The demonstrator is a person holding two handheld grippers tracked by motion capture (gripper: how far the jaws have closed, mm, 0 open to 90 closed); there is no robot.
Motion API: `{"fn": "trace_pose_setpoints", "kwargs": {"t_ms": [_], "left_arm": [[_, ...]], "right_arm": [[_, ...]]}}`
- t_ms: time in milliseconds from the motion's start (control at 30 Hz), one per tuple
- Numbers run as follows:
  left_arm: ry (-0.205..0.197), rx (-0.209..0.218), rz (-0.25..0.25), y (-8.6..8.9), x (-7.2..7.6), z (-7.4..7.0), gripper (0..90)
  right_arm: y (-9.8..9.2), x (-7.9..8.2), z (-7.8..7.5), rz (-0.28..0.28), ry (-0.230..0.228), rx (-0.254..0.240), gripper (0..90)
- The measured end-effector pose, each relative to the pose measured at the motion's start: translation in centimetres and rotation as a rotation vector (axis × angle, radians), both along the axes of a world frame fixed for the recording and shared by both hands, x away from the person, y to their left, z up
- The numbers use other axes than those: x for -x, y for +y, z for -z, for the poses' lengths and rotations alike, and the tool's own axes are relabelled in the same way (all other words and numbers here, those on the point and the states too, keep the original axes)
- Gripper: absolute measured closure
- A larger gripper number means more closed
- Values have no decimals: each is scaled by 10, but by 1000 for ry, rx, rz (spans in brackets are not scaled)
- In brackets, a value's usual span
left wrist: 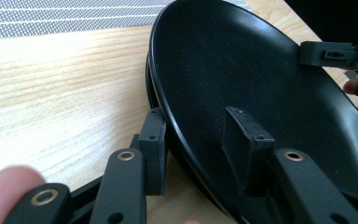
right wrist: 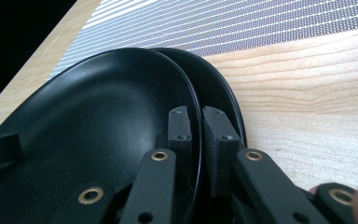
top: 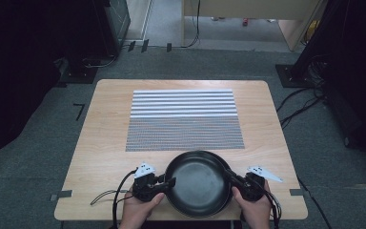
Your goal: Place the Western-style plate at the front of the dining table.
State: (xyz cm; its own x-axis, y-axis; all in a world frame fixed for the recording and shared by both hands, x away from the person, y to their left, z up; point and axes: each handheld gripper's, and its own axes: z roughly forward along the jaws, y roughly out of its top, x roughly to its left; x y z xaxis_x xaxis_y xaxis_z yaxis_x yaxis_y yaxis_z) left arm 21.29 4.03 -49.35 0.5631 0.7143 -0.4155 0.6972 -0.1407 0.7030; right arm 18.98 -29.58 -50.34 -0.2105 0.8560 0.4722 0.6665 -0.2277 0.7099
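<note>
I have a black plate (top: 198, 183) sitting at the near edge of the wooden table (top: 100, 129), just on my side of the striped mat (top: 184, 120), and I am working it from both flanks at once. In the right gripper view there are two dark rims nested one inside the other, so I take it to be a stack of two plates, the upper one (right wrist: 98, 126) resting in the lower one (right wrist: 223, 100); from above I cannot separate them. My right gripper (top: 240, 181) sits at the plate's right rim, its jaws narrowed to a thin gap with the upper plate's edge between them, one pad inside the dish and one between the two rims. It looks pinched, though I cannot be sure the pads are fully tight. My left gripper (top: 168, 183) is at the opposite rim, jaws much wider apart: one pad inside the bowl, the other outside and under the edge, straddling rather than squeezing, with the inner pad clear of the rim. I judge the two-sided hold is there because a wide, shallow plate would tip from one pinch alone; opposing grips keep it level. If the aim is to lift the top plate off, the left jaws need closing first.
</note>
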Motion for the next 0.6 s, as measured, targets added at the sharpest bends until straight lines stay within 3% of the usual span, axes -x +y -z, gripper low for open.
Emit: {"fn": "trace_pose_setpoints", "kwargs": {"t_ms": [167, 267, 367, 467, 600], "left_arm": [[10, 3, 10, 1, 3, 0, 617], [34, 28, 19, 4, 2, 1, 639], [57, 54, 38, 8, 1, 2, 647], [59, 51, 45, 8, 2, 1, 645], [54, 45, 45, 8, 3, 0, 643]], "right_arm": [[4, 6, 3, 11, -1, 12, 778], [11, 12, 3, 40, -25, 56, 759], [13, 12, 3, 47, -24, 62, 752], [10, 9, 6, 62, 4, -25, 750], [6, 5, 8, 38, 12, -56, 768]]}}
